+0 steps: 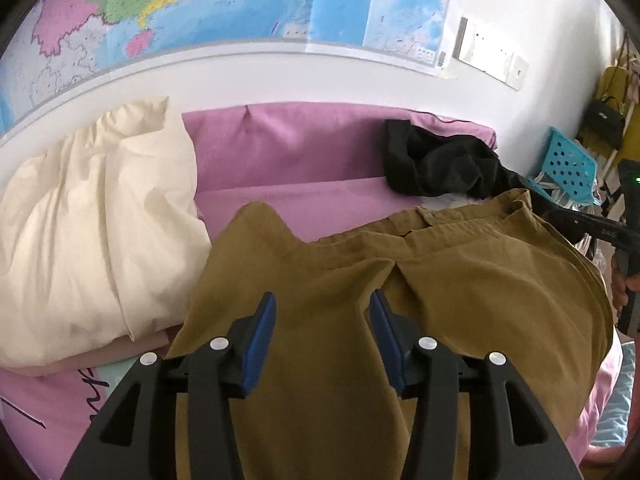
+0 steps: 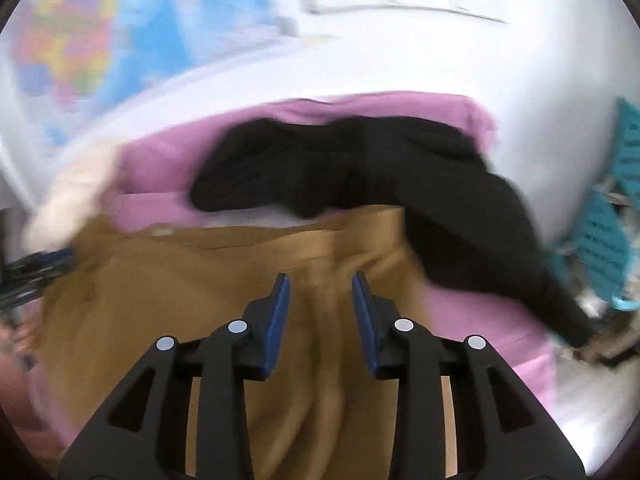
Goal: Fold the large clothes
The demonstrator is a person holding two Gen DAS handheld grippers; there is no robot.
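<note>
Left gripper (image 1: pixel 322 304): black frame, 2 blue-padded fingers (image 1: pixel 262 344), lower centre of the left wrist view. Jaws spread wide, nothing between them; mustard-brown cotton trousers (image 1: pixel 460 280) lie beneath the gap.

Right gripper (image 2: pixel 320 288): same build, lower centre of the right wrist view. Jaws apart, somewhat narrower than the left pair, holding nothing; a lengthwise ridge of the trouser cloth runs under the gap. This view is motion-blurred, so whether the pads touch the fabric cannot be told.

Mustard-brown cotton trousers: spread over the middle and lower part of both frames, waistband toward the top, with the fly opening visible in the left wrist view at centre right. Left corner of the fabric is raised in a peak at centre frame.

Black crumpled garment (image 1: pixel 440 160): upper right of the left wrist view, just beyond the waistband; in the right wrist view it fills the centre and trails to the right edge, its lower part overlapping the trousers' right corner.

Pink bed sheet (image 1: pixel 280 148): under all garments, in both views.

Cream pillow (image 1: pixel 92 220): left side of the left wrist view, beside the trousers.

Colourful wall map (image 1: pixel 200 4): top of the frame, on a white wall.

White socket panel (image 1: pixel 486 50): upper right, beside the map.

Turquoise perforated plastic basket (image 1: pixel 568 162): right edge, beyond the bed.
</note>
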